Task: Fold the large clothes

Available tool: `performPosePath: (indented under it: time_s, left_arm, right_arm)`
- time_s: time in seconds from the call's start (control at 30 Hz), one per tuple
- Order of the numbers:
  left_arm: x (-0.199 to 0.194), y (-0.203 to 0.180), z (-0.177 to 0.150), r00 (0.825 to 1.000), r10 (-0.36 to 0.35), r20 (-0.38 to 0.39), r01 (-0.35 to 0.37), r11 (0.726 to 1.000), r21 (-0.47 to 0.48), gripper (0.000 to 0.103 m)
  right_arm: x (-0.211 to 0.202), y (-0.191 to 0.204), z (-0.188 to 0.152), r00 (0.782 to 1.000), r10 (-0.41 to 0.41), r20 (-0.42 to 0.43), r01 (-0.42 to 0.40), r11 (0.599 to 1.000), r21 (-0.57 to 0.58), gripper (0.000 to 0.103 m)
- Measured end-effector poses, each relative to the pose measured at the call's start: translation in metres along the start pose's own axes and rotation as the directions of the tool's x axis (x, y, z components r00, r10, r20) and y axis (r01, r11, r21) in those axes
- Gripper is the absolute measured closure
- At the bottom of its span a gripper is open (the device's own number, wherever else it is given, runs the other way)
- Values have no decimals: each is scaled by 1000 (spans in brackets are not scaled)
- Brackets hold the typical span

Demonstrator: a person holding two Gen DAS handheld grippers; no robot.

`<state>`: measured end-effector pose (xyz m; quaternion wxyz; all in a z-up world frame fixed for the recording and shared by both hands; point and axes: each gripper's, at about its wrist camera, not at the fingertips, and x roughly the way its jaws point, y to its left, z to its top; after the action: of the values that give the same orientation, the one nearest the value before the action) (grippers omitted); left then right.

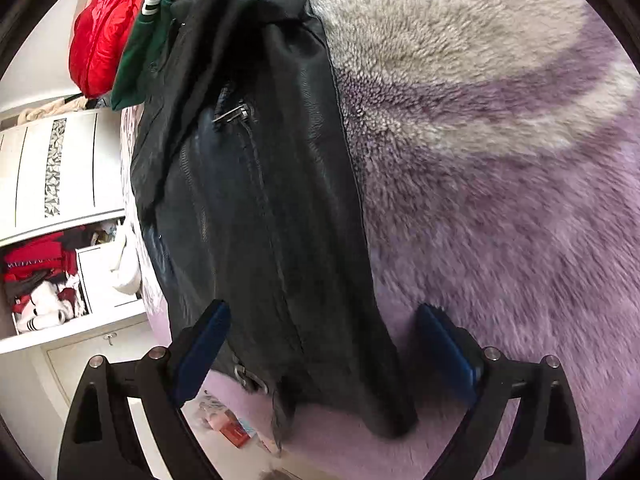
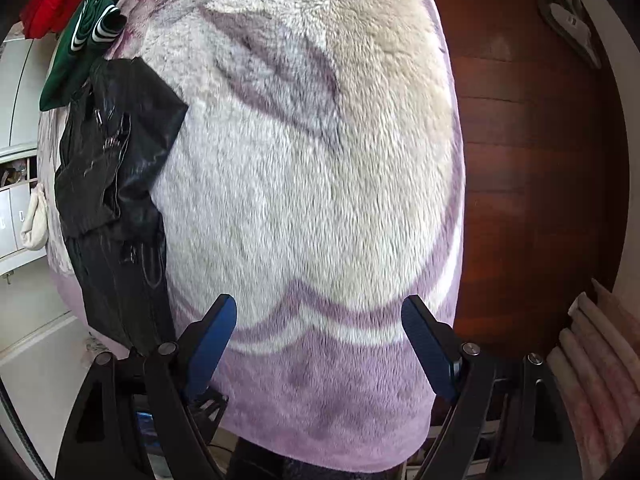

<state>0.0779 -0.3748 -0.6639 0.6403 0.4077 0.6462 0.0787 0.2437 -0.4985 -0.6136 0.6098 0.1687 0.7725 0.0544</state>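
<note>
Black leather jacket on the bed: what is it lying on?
The black leather jacket lies on a fluffy lilac-and-cream patterned blanket. At its far end are a green striped-cuff garment and a red puffy one. What lies beneath the jacket itself is hidden.

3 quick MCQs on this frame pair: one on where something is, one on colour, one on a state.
1. Where does the black jacket lie?
A. on the fluffy blanket
B. on the wooden floor
C. inside a drawer

2. What colour is the garment with white stripes beyond the jacket?
A. yellow
B. green
C. blue

3. How do the jaws of the right gripper stand?
A. shut on the jacket
B. shut on the blanket
C. open, holding nothing

Answers:
1 A: the jacket is stretched out on the purple and cream blanket.
2 B: the striped cuffs sit on green cloth, beside a red garment.
3 C: the blue pads stand wide apart, with only blanket showing between them.
</note>
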Motion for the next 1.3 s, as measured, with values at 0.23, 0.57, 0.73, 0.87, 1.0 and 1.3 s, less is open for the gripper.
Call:
performPosePath:
  time_s: [0.23, 0.57, 0.73, 0.87, 1.0, 1.3]
  left_arm:
    - [-7, 46, 0, 996, -84, 35, 88, 984, -153, 93]
    - [-26, 95, -18, 987, -112, 111, 134, 968, -211, 98]
    - [-25, 127, -25, 976, -166, 138, 199, 940, -278, 98]
    - [-23, 179, -44, 948, -257, 187, 311, 872, -378, 98]
    - [-5, 242, -65, 906, -352, 236, 424, 773, -473, 98]
    - [149, 350, -117, 818, -519, 249, 533, 519, -669, 93]
  right_arm:
    - [30, 32, 58, 934, 356, -19, -356, 932, -61, 17]
    - [124, 113, 113, 712, 698, -71, -687, 715, 131, 18]
    - [93, 155, 103, 767, 641, -18, -634, 762, 133, 77]
    - [44, 215, 98, 830, 558, -21, -558, 830, 26, 80]
    - [7, 321, 94, 882, 470, -40, -471, 876, -101, 81]
    - [87, 562, 100, 982, 177, -61, -187, 942, -279, 81]
